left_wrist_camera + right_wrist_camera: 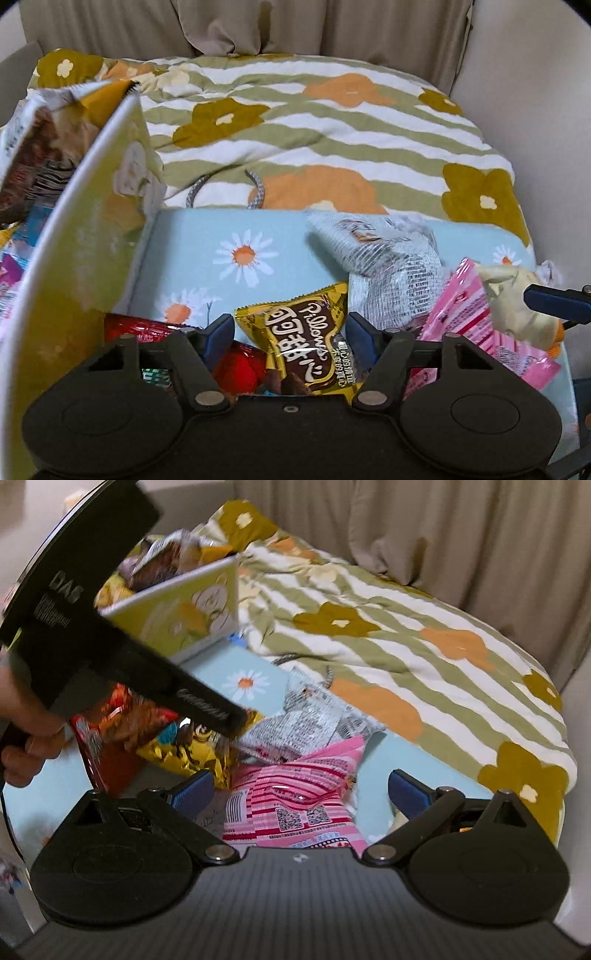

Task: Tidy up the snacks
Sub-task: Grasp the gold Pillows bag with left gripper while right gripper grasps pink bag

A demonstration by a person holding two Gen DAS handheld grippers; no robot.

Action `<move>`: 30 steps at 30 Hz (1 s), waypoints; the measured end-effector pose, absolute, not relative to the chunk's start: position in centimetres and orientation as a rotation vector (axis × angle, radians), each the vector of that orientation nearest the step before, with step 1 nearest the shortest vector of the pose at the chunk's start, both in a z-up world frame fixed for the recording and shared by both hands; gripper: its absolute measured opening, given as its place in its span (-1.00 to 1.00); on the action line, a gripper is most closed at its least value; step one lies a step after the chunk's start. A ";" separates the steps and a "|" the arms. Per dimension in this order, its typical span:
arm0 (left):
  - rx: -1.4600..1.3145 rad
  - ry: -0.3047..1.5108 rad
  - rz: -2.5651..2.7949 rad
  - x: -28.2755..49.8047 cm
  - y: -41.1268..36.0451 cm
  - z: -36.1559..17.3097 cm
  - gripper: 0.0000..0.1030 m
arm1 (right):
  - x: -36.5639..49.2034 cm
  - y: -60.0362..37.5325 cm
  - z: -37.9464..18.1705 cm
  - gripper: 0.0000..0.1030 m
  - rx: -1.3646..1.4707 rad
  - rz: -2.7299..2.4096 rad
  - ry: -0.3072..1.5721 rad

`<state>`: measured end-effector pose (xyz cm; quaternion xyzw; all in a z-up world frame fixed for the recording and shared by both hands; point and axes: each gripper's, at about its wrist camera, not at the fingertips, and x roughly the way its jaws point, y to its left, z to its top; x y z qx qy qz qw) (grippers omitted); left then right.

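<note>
Lettering reading "Pillows" above brown Chinese characters marks the gold chocolate packet [301, 345], which lies between the spread blue fingers of the left gripper [290, 328]; the fingers stand to either side of it with gaps, jaws wide and gripping nothing. Beside it sit a red wrapper [240, 365], a white packet with grey print [388, 266] too blurred to read, and a pink packet [476, 328], all heaped on a pale blue daisy-print surface [207, 251]. The left wrist view alone shows a cream wrapper [513, 299] at the far right with one blue finger of the other tool touching it, and the inside of a yellow-green box [74, 240] just to the left, snack bags poking above its wall. The right wrist view shows that box [184, 616] from outside, with a bear-like cartoon on its side, and the left tool's black body crossing the frame, printed "DAS" in white; a second word on its arm is too blurred to read. A bare left hand [27, 738] wraps that tool's grip at the left edge, tilting it down over the pile. The right gripper [301, 790] is also spread wide, its fingers flanking the pink packet [299, 801], whose back carries two QR codes, a barcode and small print I cannot read. Behind lie a striped flowered quilt [406, 635] and beige curtains [461, 524].
</note>
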<state>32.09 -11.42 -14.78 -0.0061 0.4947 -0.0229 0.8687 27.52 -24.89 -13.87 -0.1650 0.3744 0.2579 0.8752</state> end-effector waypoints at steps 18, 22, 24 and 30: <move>0.016 1.075 -0.115 31.0 -13.0 -15.7 -0.02 | 28.7 -25.1 -17.0 1.00 -0.344 0.584 0.887; 0.025 1.055 -0.108 30.8 -13.1 -15.0 -0.02 | 28.8 -24.9 -17.2 1.00 -0.349 0.587 0.888; 0.032 1.044 -0.103 30.6 -13.0 -14.7 -0.02 | 28.9 -24.9 -17.2 1.00 -0.349 0.588 0.889; 0.036 1.003 -0.088 30.0 -12.8 -13.3 -0.02 | 28.7 -24.7 -17.5 0.94 -0.374 0.597 0.884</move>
